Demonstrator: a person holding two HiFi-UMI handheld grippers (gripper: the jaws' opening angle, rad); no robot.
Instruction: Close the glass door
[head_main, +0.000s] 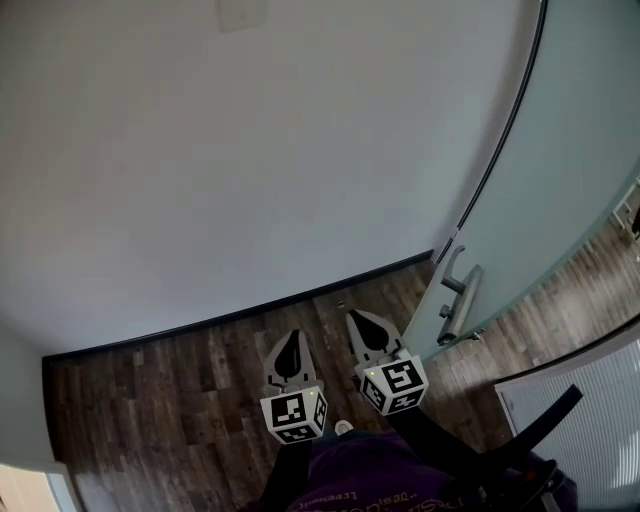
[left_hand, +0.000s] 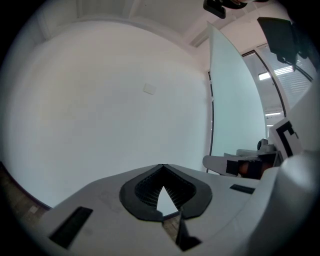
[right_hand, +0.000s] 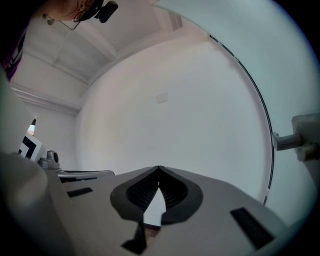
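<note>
The frosted glass door (head_main: 570, 160) stands at the right, its dark edge meeting the white wall, and it carries a metal bar handle (head_main: 462, 300) low on its near face. Both grippers hover side by side over the wood floor, pointing at the wall. My left gripper (head_main: 292, 338) is shut with nothing in it. My right gripper (head_main: 358, 322) is also shut and empty, a short way left of the handle and apart from it. In the left gripper view the tips (left_hand: 162, 165) meet and the door (left_hand: 235, 100) lies to the right. The right gripper view shows closed tips (right_hand: 159, 167) and the handle (right_hand: 300, 137) at the far right.
A plain white wall (head_main: 250, 160) fills the view ahead, with a dark skirting board (head_main: 240, 315) along the wood floor (head_main: 170, 400). A small white plate (head_main: 242, 12) is mounted on the wall. The person's dark clothing (head_main: 400, 475) shows at the bottom edge.
</note>
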